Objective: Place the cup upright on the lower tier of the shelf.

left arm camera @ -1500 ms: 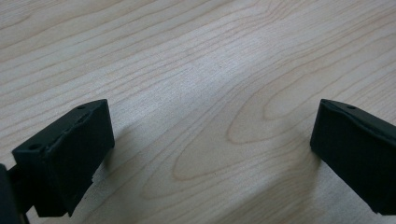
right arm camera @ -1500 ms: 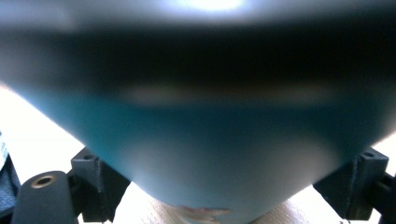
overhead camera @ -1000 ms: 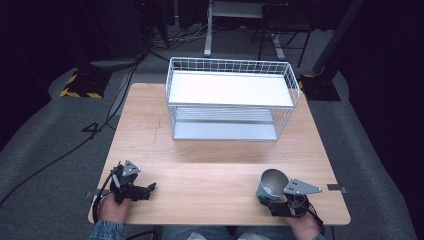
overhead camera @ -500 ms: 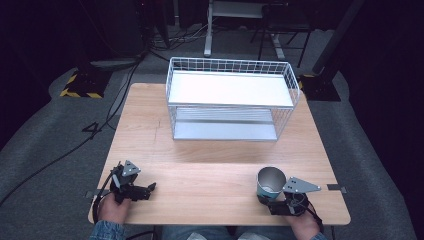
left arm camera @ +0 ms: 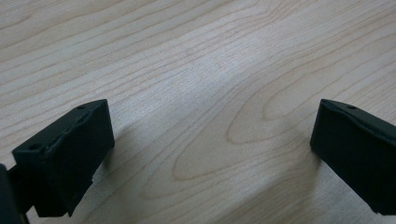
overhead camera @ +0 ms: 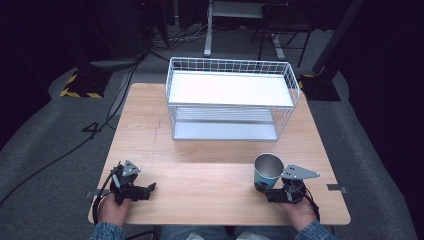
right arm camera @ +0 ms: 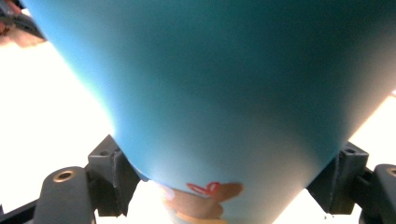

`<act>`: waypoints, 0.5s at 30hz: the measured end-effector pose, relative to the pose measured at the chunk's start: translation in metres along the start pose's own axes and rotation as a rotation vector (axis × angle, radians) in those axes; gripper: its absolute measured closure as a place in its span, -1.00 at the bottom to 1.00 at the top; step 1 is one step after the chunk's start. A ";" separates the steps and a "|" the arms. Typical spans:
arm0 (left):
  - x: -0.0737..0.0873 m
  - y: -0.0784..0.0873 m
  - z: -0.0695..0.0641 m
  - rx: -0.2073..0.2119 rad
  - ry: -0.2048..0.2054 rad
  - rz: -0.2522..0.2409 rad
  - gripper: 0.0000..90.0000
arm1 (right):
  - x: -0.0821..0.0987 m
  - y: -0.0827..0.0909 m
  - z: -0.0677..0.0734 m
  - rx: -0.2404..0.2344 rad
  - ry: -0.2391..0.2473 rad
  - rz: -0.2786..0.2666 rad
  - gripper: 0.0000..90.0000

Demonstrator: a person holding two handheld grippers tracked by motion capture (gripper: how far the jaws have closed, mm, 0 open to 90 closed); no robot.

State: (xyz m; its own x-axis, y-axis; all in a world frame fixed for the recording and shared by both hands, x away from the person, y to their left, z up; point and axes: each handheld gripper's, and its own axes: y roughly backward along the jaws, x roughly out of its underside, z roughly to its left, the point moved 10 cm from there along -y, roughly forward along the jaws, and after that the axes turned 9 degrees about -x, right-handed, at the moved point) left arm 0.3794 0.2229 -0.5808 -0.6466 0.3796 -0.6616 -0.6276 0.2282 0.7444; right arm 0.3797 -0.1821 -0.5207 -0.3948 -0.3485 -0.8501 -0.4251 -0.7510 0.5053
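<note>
**Layout on the bench**

A white wire-mesh basket rack (overhead camera: pixel 230 100) stands at the far middle of the light wooden bench (overhead camera: pixel 210 180). Near the front edge, the left tool (overhead camera: pixel 145 191) rests at the left; the right tool (overhead camera: pixel 263 189) holds a teal metal-lined cup (overhead camera: pixel 266 171) at the right, well apart.

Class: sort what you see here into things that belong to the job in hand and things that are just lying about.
In the job: blue cup, clamped in the right tongs.
Lying about: white wire rack, wooden table, left tongs open over bare wood, floor cables.
</note>
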 end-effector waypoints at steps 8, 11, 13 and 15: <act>0.000 0.000 0.000 -0.006 0.010 -0.003 -1.00 | -0.023 -0.007 -0.011 0.011 0.003 -0.027 -0.48; 0.000 0.000 0.000 -0.011 0.015 -0.003 -1.00 | -0.032 -0.011 -0.015 0.013 0.013 -0.041 -0.48; 0.000 0.000 0.000 -0.011 0.017 -0.002 -1.00 | -0.038 -0.013 -0.016 0.015 0.023 -0.048 -0.48; 0.001 0.000 0.000 -0.014 0.017 -0.004 -1.00 | -0.045 -0.017 -0.017 0.015 0.030 -0.057 -0.48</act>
State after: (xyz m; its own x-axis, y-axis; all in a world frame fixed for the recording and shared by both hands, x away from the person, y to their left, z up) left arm 0.3787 0.2231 -0.5808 -0.6518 0.3632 -0.6658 -0.6357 0.2172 0.7408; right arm 0.4185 -0.1639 -0.4938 -0.3448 -0.3221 -0.8817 -0.4588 -0.7616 0.4577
